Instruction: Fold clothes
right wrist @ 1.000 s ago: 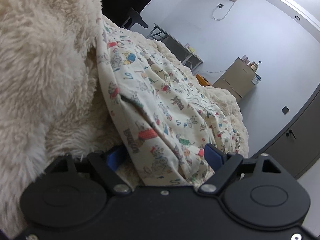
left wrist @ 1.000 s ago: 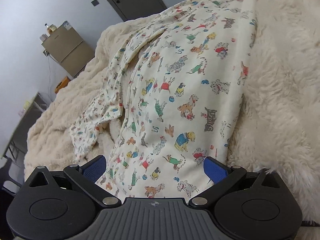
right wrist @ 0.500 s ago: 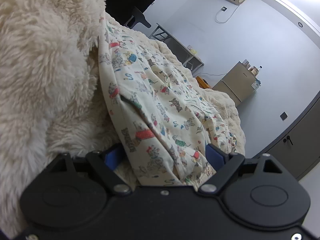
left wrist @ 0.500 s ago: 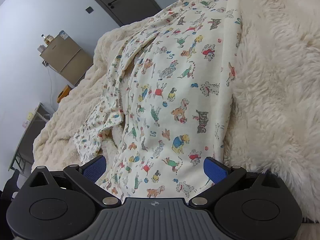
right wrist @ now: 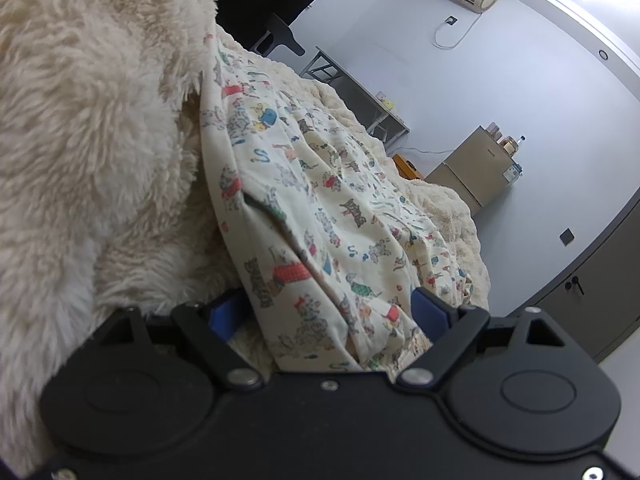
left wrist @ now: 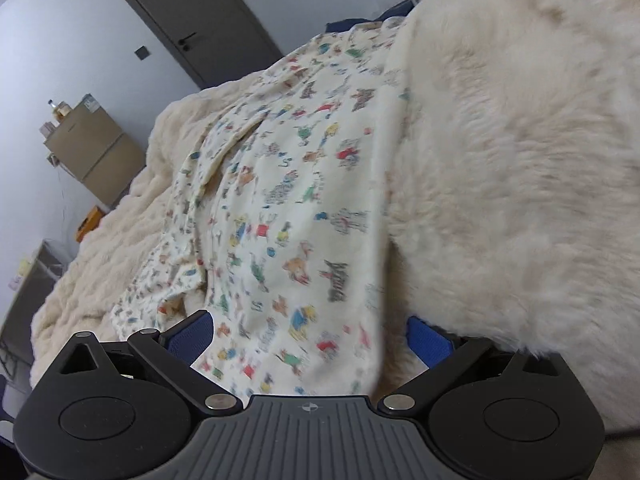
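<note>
Both grippers, left gripper (left wrist: 308, 334) and right gripper (right wrist: 326, 312), are spread wide with nothing pinched, each sitting at one end of the dog-print pajama garment (left wrist: 288, 208) that runs lengthwise between them on the fluffy blanket-covered bed (left wrist: 520, 168)

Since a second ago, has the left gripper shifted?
Yes. In its own view the small fridge and grey door slid right and down, so the left gripper swung left and tilted upward over the printed garment.

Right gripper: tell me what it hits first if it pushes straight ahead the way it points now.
Most likely the printed garment. The right gripper is open, and the cloth's near edge already lies between its fingers, with the fluffy blanket underneath. Depth is hard to judge.
</note>
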A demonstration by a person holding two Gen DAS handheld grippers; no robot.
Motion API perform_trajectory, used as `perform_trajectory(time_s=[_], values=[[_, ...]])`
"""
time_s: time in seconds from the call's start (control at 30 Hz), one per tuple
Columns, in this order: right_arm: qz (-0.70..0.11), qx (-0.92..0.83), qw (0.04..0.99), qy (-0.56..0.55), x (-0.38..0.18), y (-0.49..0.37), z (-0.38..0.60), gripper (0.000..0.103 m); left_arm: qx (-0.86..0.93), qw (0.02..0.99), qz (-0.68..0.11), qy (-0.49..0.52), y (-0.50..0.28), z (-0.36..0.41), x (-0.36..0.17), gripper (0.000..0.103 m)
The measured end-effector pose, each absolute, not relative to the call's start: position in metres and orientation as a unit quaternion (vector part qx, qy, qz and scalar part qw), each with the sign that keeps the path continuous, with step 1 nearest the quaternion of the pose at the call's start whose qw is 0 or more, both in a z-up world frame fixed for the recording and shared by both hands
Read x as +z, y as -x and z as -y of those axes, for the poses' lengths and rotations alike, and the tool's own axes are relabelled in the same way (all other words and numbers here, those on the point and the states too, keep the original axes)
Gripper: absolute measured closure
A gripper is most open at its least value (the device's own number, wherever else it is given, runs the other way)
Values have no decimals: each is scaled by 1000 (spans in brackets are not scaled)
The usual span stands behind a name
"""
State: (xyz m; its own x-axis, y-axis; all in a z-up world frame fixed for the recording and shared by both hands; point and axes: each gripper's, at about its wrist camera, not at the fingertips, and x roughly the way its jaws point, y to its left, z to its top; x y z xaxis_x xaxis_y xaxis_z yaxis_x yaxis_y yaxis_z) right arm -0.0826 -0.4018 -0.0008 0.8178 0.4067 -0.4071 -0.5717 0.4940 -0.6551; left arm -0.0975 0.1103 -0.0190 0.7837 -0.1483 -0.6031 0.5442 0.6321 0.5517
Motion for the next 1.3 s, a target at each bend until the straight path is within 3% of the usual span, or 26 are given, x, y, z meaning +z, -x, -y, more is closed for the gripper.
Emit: perform_trajectory(time_s=[0.23,0.43,0.5,0.57,0.6,0.63,0.73,0.9,1.0,1.03,1.07,1.3], values=[[-88,265,858,431,3,81,411,16,-197,882,-133,-407,99,-76,-11,6],[-102,214,846,478,-15,71,428,20,-199,862,-129,-448,92,-41,-26,5],[-100,211,848,476,-17,70,428,32,-190,864,-137,-445,89,-39,-24,5],[-101,217,850,469,-17,68,427,61,-183,866,-127,-448,90,-38,-23,5],[-102,227,849,465,-16,69,425,69,-182,866,-122,-450,90,-37,-23,5],[-102,235,847,465,-15,70,423,91,-184,865,-120,-451,90,-36,-24,6],[-119,262,822,492,-16,75,421,99,-192,865,-122,-448,89,-41,-25,11],[-149,277,820,479,-1,77,438,97,-201,868,-131,-436,88,-47,-23,14],[-188,306,813,459,9,82,437,77,-206,864,-133,-440,89,-48,-25,20],[-190,308,812,458,12,83,437,64,-206,863,-131,-443,91,-47,-25,20],[-185,312,812,457,16,86,435,58,-205,861,-127,-448,92,-45,-26,20],[-81,380,817,425,36,108,398,59,-206,867,-124,-436,92,-45,-26,20]])
